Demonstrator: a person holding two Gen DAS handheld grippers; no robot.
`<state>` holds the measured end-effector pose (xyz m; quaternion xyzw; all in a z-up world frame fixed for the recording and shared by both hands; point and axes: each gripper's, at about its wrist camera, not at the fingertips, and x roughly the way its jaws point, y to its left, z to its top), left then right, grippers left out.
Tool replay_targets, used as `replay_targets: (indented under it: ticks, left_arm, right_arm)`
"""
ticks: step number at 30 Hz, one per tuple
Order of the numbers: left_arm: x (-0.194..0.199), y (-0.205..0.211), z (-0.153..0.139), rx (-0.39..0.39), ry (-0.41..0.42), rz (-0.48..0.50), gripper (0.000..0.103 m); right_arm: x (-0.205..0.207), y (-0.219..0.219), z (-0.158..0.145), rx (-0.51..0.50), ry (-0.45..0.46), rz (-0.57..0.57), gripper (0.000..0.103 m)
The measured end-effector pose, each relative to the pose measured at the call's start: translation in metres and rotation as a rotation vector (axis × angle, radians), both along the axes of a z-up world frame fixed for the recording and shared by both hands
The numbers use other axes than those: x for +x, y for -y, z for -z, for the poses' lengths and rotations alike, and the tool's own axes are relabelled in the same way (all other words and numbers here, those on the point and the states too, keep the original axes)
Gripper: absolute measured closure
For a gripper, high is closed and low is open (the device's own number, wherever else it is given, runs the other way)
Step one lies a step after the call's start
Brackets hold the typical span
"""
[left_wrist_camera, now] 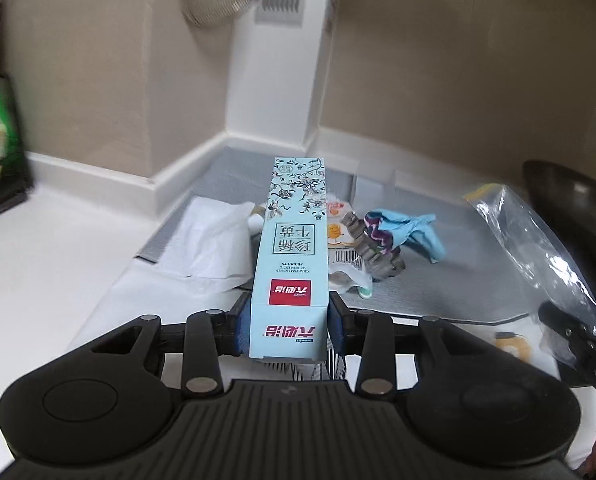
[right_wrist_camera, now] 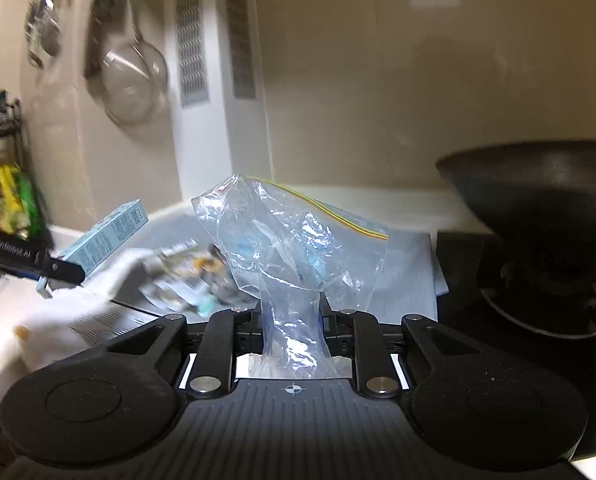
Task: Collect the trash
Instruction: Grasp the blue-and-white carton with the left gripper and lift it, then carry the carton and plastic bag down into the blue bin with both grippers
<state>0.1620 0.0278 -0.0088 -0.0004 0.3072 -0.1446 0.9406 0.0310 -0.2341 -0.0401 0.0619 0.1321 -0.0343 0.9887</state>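
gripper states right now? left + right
Left gripper: jaws closed on the light blue box.
Right gripper: jaws closed on the clear plastic bag.

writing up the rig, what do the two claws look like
Both are matte black plastic: a ribbed centre plate, round housings each side, linkage bars with silver pivot pins. The left claw has blue pads. The right claw shows a crosshair mark on its plate, and white lettering along its finger.

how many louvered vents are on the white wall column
2 in the right wrist view: one vent on the column's left face, another vent on its right face. The left wrist view shows one; others may be out of frame.
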Motion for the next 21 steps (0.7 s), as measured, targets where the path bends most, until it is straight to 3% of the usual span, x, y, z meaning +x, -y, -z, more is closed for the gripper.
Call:
replay_targets:
  ticks: [5, 10, 16, 21]
  left_arm:
    - [-0.066, -0.018, -0.010, 0.007, 0.026, -0.069, 0.061]
    - [-0.130, -0.039, -0.003, 0.017, 0.021, -0.112, 0.061]
    - [-0.199, -0.064, 0.024, 0.017, -0.007, -0.168, 0.061]
    - [-0.237, -0.077, 0.053, 0.041, -0.052, -0.202, 0.061]
  right_arm:
    - [-0.037, -0.020, -0.019, 0.017, 0.053, -0.105, 0.081]
    - [-0.081, -0.054, -0.024, 0.018, 0.059, -0.261, 0.081]
    - [-0.124, -0.089, -0.003, -0.021, -0.021, -0.380, 0.081]
    - [-0.148, -0.104, 0.029, -0.047, -0.148, -0.411, 0.081]
